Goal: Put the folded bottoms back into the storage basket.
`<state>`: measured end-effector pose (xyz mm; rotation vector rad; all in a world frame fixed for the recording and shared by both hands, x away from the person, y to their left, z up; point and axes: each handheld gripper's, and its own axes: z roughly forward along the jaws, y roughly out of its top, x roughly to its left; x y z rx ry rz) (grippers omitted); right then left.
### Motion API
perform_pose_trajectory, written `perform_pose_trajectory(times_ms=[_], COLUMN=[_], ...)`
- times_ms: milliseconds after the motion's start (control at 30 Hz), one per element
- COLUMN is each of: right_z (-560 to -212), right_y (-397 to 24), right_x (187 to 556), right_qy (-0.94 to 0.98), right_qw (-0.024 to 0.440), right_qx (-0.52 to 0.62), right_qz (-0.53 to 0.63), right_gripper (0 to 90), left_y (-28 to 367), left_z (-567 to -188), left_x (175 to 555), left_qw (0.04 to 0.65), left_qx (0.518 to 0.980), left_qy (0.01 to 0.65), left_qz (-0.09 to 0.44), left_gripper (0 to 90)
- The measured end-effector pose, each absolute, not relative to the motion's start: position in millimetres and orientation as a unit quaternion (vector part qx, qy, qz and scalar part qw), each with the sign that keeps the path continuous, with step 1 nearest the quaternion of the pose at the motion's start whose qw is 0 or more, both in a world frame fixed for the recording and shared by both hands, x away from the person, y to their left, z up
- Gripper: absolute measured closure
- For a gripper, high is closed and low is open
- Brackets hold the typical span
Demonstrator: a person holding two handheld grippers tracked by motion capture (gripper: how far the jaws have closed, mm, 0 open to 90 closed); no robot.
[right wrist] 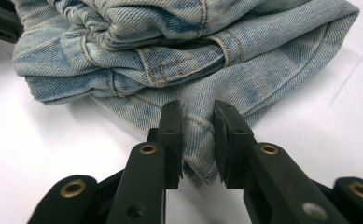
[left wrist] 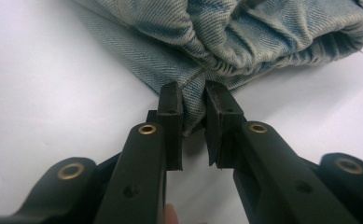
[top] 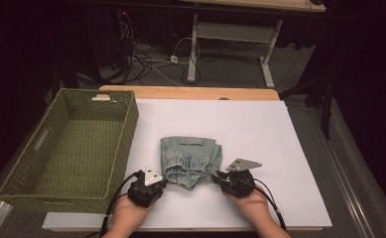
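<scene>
A green woven basket [top: 66,148] sits along the left edge of the white tabletop [top: 260,144], just beside the work and not in its way; nothing lies between the two hands. The folded denim garment [top: 190,156] rests near the middle of the front edge. The left tongs [top: 161,182] are clamped on its near left corner, the right tongs [top: 216,177] on its near right corner.

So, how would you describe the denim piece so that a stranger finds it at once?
Start at the white board covering the table, right of the green basket. Near its front edge lies the folded denim. It is the one faded blue cloth there, pinched at its near corners by both grippers.
</scene>
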<state>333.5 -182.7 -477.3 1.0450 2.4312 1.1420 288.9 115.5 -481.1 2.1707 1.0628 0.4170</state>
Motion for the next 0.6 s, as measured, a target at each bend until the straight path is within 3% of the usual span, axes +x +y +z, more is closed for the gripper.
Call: perform_pose_trajectory(times_ms=[400,500,600], right_z=[-473,-473,-471], right_y=[-199,-198,-204], right_x=[283,277,282], right_qy=[0.849,0.847,0.833], right_qw=[0.112,0.121,0.101], right_qx=[0.339,0.341,0.350], right_qz=[0.388,0.389,0.417], right_gripper=[73.8,69.4,56.2], left_y=[110,113,119], left_z=[-475,-473,-469], left_x=[242,245,246], left_qw=[0.328,0.336,0.354], left_qx=[0.857,0.852,0.843], left_qy=[0.378,0.383,0.384], left_qz=[0.125,0.120,0.126], left_gripper=[75.8,72.2,60.3])
